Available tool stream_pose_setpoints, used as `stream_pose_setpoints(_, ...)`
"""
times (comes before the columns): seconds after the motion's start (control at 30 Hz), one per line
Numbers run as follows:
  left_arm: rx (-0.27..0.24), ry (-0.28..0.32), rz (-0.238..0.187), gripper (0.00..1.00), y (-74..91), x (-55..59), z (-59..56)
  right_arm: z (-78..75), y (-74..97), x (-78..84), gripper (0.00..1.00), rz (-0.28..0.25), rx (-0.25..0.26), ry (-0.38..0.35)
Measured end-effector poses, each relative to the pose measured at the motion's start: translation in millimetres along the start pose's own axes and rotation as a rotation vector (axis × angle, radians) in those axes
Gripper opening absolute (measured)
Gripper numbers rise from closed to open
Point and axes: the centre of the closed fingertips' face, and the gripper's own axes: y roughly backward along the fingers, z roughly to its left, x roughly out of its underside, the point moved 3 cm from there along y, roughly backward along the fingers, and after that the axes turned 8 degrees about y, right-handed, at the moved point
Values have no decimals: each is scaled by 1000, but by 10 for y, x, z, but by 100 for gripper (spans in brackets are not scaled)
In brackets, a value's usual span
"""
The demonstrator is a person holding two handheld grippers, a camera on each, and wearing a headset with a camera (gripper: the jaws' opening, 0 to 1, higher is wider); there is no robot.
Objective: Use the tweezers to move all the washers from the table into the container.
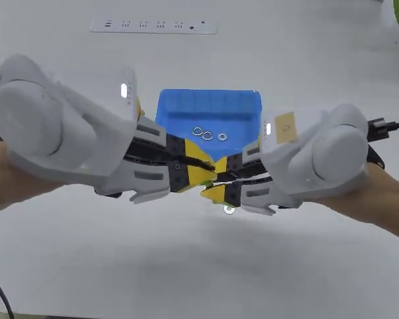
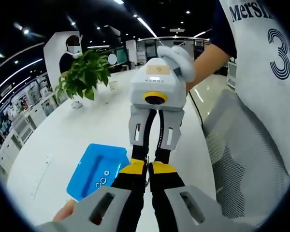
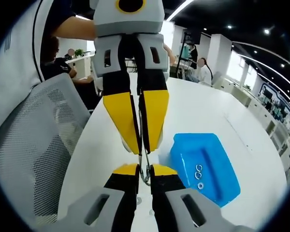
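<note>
My two grippers meet tip to tip above the white table [image 1: 186,259], just in front of the blue container [image 1: 209,106]. The left gripper [image 1: 203,174] and the right gripper [image 1: 216,189] are both shut on the thin metal tweezers [image 3: 143,162], one at each end. In the right gripper view, the right gripper [image 3: 144,170] clamps the looped end and the left gripper's yellow fingers [image 3: 154,116] pinch the tweezers higher up. Three washers [image 1: 209,135] lie in the container [image 3: 208,164]. One loose washer [image 1: 229,209] lies on the table right under the gripper tips.
A white power strip [image 1: 153,25] lies at the table's far edge. A potted plant [image 2: 84,75] stands further along the table. A grey mesh chair [image 2: 241,159] and the person holding the grippers [image 2: 261,58] are at the near side.
</note>
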Motion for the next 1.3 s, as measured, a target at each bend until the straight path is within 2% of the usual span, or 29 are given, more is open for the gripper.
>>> stream_pose_setpoints(0.17, -30, -28, -19, 6, 130, -163, 79, -129, 98, -138, 10, -15, 45, 21)
stream_pose_setpoints(0.37, -48, -61, -44, 6, 189, -328, 154, -276, 207, -237, 10, -24, 81, 40)
stream_pose_setpoints(0.6, -65, -92, -65, 6, 118, -427, 375, -513, 266, -223, 10, -1, 109, 69)
stream_pose_setpoints(0.8, -61, -102, -68, 6, -21, -461, 591, -736, 260, -82, 10, 20, 131, 59)
stream_pose_setpoints(0.93, -52, -66, -69, 6, -93, -419, 765, -920, 177, 63, 10, 14, 137, 29)
stream_pose_setpoints(0.97, -54, -68, -62, 6, -132, -360, 847, -944, 151, 87, 10, 14, 137, 26)
stream_pose_setpoints(1.03, -48, -56, -54, 6, -176, -276, 922, -975, 79, 135, 10, 23, 132, 26)
stream_pose_setpoints(1.17, -27, -5, -50, 6, -233, -149, 989, -986, -51, 226, 10, 35, 112, 13)
stream_pose_setpoints(1.3, -27, 24, -42, 6, -318, 14, 1082, -1002, -166, 348, 10, 49, 90, -5)
